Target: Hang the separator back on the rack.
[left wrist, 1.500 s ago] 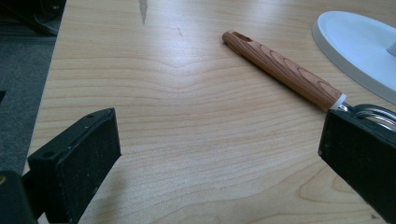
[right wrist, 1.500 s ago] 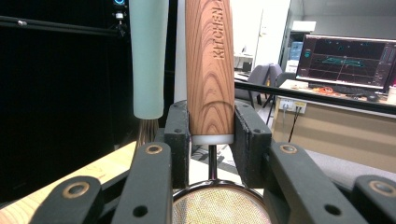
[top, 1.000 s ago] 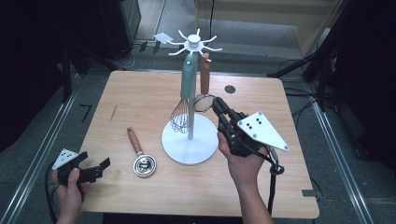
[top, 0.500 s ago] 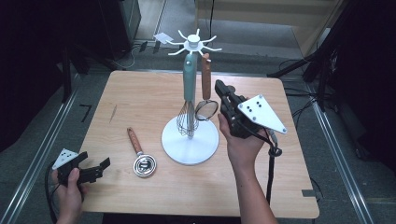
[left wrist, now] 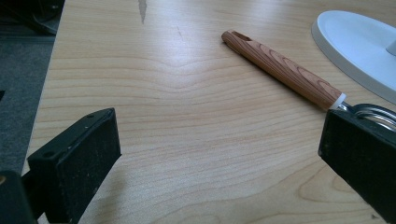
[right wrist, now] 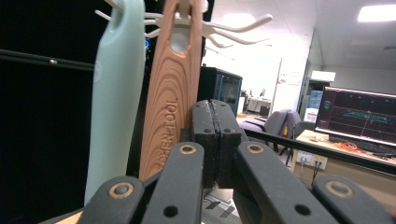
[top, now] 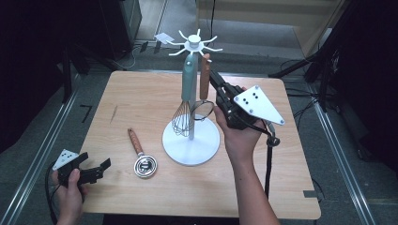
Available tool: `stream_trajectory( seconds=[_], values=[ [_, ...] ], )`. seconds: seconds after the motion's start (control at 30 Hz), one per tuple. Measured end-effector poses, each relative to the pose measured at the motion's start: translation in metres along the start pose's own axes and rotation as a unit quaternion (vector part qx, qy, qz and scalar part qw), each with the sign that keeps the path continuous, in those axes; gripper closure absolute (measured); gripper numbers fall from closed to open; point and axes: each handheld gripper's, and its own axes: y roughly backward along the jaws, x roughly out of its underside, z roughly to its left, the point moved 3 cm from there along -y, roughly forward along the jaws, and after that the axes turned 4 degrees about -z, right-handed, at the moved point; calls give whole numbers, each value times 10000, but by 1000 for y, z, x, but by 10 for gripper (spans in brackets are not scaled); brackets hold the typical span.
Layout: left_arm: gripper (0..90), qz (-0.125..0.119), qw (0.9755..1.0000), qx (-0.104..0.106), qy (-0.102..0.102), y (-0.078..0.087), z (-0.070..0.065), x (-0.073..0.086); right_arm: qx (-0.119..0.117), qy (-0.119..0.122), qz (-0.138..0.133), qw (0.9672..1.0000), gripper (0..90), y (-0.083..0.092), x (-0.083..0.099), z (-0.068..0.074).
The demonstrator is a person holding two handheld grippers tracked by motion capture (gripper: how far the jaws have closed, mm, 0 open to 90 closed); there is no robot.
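the right gripper (top: 213, 79) rose from the stand's base (top: 191, 145) toward the wooden-handled utensil (top: 204, 80).

Right tool (top: 217, 83) raised at arm's length, jaws pressed together, gripping nothing. Left tool (top: 96, 169) held low, jaws spread wide apart.

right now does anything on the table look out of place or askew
One thing: a wooden-handled utensil lies flat on the table left of the white rack, while the whisk and another wooden-handled tool hang from its hooks. Nothing looks spilled or damaged.
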Motion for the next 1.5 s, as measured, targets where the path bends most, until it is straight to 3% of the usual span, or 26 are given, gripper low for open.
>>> stream_trajectory(
  seconds=[0.57,1.13,1.5],
  values=[
    [0,1,10000,-9,-9,0,0,0,-188,41,51,9998,900,2,-4,8],
    [0,-5,10000,-10,-11,0,0,0,-408,20,62,9991,900,1,-7,30],
    [0,4,10000,-24,-5,0,0,0,-261,34,173,9995,890,11,0,20]
  ],
)
